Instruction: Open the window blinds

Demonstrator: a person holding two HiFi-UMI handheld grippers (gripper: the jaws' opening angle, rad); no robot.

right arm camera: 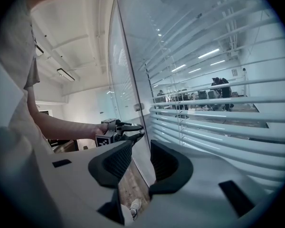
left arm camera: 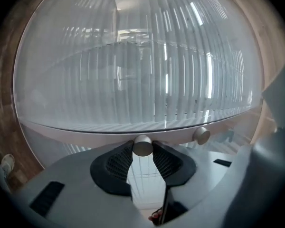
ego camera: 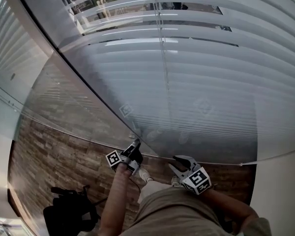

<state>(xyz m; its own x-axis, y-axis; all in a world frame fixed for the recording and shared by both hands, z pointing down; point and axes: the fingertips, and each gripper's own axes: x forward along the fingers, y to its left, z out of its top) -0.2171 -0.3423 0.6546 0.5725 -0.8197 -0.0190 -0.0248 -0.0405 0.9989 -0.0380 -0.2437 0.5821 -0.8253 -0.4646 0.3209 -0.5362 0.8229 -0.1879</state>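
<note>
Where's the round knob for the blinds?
Left gripper view, bottom centre: the knob is pinched in the left tongs, under the blinds, beside another knob.

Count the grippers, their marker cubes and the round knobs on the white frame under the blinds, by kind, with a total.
Grippers: 2 (left gripper, right gripper)
Marker cubes: 2 (left cube, right cube)
Round knobs: 2 (gripped knob between the left jaws, free knob to its right)
Total: 6
</note>
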